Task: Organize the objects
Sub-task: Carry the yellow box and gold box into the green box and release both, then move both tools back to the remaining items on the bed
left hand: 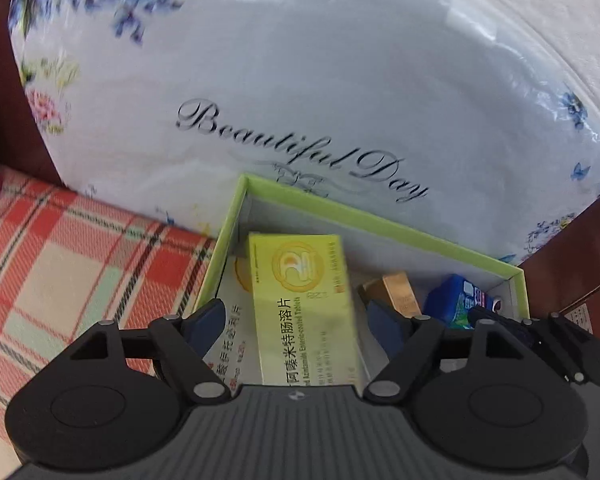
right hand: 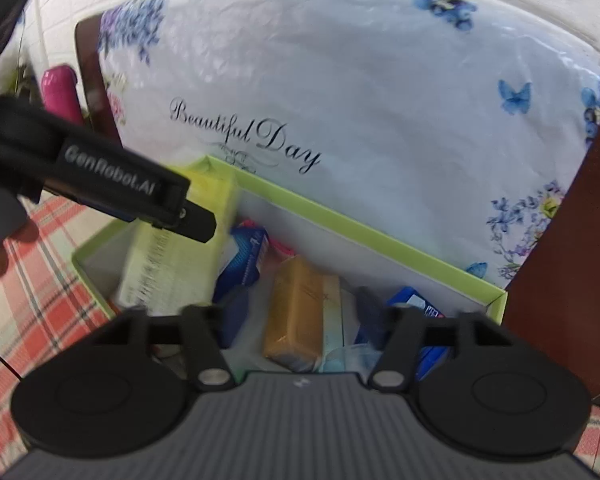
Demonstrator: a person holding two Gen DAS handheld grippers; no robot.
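While a floral pillow printed "Beautiful Day" leaned against a dark headboard behind it, an open green-rimmed box sat on the plaid cloth with both grippers angled steeply down into it. The left gripper hung over the box's left end, its jaws spread wide either side of a yellow carton whose long axis ran straight away from the tool, along the fingers; the blue pads stood off the carton's sides, so it appeared not to be gripped, though blur left the contact hard to judge. The carton lay tilted on a white pack beneath it. The right gripper hovered at the box's middle, jaws roughly half open and empty, a tan box lying between and below its fingers, its length likewise running away from the tool. A blue box rested near the right wall and another blue pack lay farther in. The left gripper was the nearer to the carton, the right to the tan box.
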